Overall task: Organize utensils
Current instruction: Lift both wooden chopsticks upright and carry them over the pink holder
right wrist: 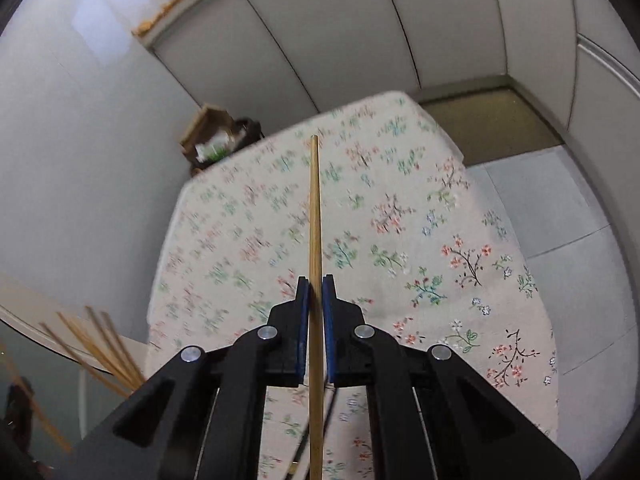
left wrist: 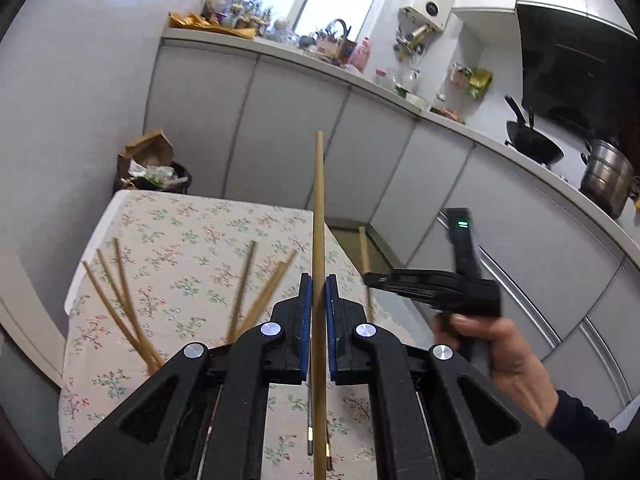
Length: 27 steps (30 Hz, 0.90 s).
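The left gripper (left wrist: 319,280) was closed on a wooden chopstick (left wrist: 319,208), a long, thin, light-brown stick that pointed to twelve o'clock between the blue pads (left wrist: 306,320). The right gripper (right wrist: 316,280) was closed on a second chopstick (right wrist: 315,220) of the same colour, also straight toward twelve o'clock. More loose chopsticks (left wrist: 120,296) lay fanned on the floral tablecloth (left wrist: 192,240), at about nine o'clock from the left gripper. In the left wrist view, the person's right hand (left wrist: 504,352) was at three o'clock.
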Tool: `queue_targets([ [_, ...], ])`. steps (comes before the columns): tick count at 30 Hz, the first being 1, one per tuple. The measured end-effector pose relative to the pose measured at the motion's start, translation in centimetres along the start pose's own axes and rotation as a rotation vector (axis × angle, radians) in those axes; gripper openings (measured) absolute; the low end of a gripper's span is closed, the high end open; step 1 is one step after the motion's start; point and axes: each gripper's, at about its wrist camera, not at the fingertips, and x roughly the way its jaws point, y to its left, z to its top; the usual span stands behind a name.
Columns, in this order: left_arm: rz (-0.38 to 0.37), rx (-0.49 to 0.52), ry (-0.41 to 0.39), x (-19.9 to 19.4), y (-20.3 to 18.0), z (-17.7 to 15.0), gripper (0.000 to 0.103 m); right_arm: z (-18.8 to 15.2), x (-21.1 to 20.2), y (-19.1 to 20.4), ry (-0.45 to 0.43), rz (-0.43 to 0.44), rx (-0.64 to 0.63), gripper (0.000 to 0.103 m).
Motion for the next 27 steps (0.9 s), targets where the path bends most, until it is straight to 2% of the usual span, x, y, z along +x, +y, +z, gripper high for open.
queue_targets([
  [5,0.076,-0.048,-0.094,-0.9,2.9,0.2,0.006,-0.5,-3.6,2.8,-0.162,0.085,-0.019,0.007],
  [10,0.178,-0.07,-0.143,-0.2,5.0,-0.5,0.006,-1.5,-5.9,5.1,-0.292,0.156,-0.047,0.007],
  [15,0.269,-0.011,-0.183,0.6,5.7,-1.3,0.006,-2.6,-6.9,7.5,-0.349,0.201,-0.104,0.007],
  [22,0.345,0.096,-0.243,2.2,5.9,-2.8,0.006,-3.5,-7.2,8.4,-0.369,0.244,-0.133,0.007],
  [27,0.359,0.048,-0.24,2.9,7.3,-4.3,0.006,-3.7,-7.6,8.4,-0.384,0.27,-0.14,0.007],
])
